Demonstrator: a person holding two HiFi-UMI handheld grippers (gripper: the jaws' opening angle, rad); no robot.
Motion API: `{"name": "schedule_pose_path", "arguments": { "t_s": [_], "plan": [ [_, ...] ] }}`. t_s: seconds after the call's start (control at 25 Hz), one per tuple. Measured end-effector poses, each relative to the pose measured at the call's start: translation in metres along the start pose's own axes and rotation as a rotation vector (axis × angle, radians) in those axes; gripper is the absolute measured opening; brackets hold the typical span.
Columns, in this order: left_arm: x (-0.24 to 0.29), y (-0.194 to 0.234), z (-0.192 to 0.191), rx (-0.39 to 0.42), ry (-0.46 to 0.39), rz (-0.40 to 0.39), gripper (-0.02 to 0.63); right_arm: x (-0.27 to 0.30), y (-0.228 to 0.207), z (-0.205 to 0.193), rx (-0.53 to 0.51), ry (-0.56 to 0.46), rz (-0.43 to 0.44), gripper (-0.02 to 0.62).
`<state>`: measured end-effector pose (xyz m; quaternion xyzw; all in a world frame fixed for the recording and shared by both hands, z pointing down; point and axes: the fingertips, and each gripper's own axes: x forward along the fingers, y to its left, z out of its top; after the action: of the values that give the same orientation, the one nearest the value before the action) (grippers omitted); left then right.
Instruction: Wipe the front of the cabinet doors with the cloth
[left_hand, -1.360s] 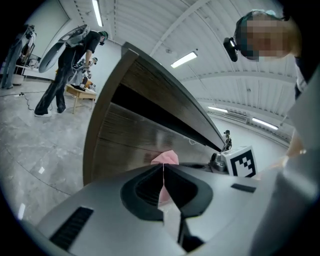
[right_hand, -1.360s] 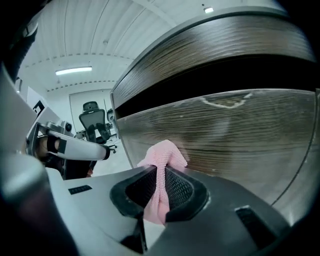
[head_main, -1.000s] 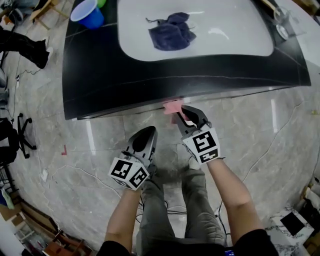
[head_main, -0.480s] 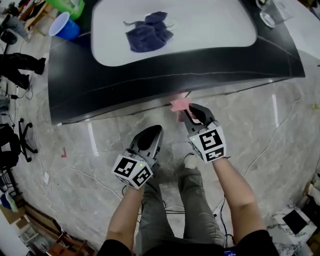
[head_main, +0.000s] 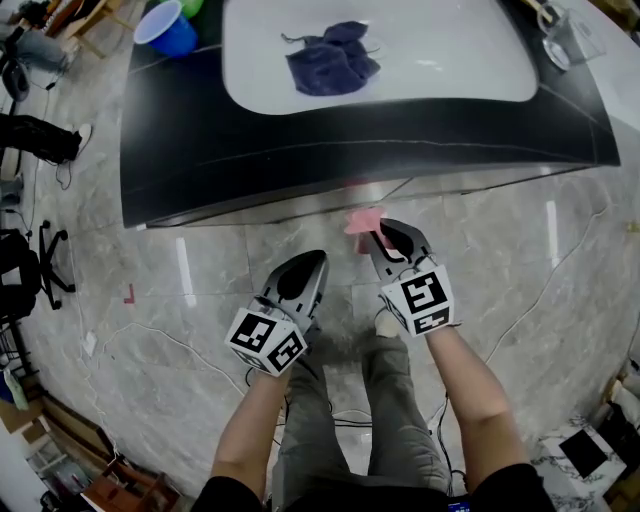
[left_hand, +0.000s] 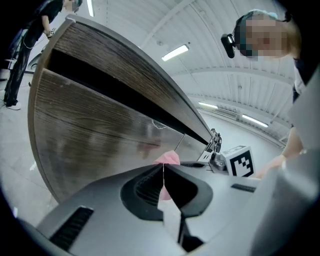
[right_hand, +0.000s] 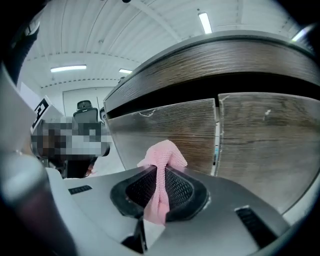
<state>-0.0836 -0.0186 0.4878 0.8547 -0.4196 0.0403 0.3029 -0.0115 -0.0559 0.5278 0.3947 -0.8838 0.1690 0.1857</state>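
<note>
Firmly pinched in the fingers of the right gripper (right_hand: 160, 175), the pink cloth (right_hand: 163, 156) pokes toward the left cabinet door (right_hand: 170, 125), near it; contact cannot be told. At 8 o'clock, the left gripper (left_hand: 163, 172) has its fingers pressed together on nothing. Wiping looks barely begun, since both doors, including the right door (right_hand: 270, 135), lie ahead. The tabletop (head_main: 300, 150) edge overhangs at 12 o'clock, while the floor (head_main: 200, 260) gives free sweep at 3 and 9 o'clock.
</note>
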Motion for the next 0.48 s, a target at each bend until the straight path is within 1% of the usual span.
{"name": "schedule_pose_path", "arguments": {
  "t_s": [0.48],
  "plan": [
    [-0.094, 0.079, 0.008, -0.034, -0.058, 0.127, 0.009, 0.06, 0.108, 0.006, -0.031, 0.036, 0.115, 0.054]
  ]
}}
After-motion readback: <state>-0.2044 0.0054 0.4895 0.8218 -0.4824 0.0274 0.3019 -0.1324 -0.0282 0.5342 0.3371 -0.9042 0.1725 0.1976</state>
